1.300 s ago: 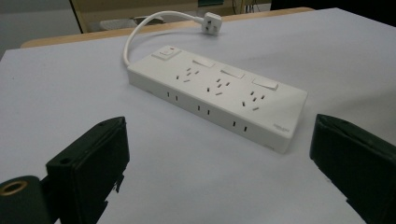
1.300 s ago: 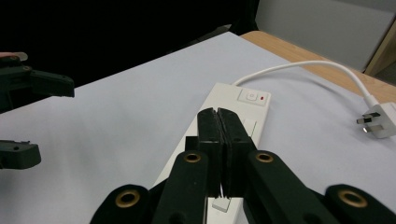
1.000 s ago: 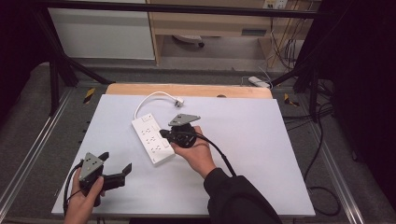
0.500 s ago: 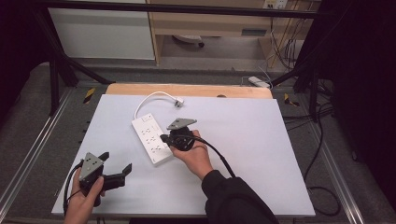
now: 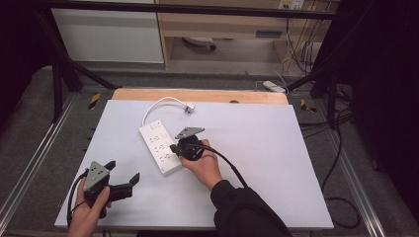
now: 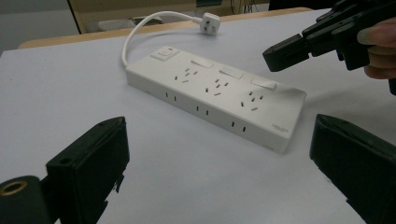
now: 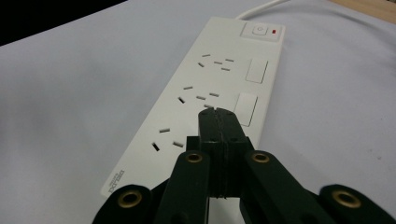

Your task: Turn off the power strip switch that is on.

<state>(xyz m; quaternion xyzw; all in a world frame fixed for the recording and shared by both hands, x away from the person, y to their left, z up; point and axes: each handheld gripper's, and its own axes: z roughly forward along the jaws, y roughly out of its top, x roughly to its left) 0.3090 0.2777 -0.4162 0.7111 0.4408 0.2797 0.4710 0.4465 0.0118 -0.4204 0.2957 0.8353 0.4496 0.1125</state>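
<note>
While your right gripper (image 5: 174,148) sat w/ jaws pressed together, empty, over the white power strip (image 5: 159,146) mid-table (image 5: 276,148), your left gripper (image 5: 122,172) rested near the front-left edge, jaws wide apart, well clear of the strip.

The left hand-held gripper (image 5: 121,174) is held with jaws wide apart; the right hand-held gripper (image 5: 173,147) has jaws pressed together.
</note>
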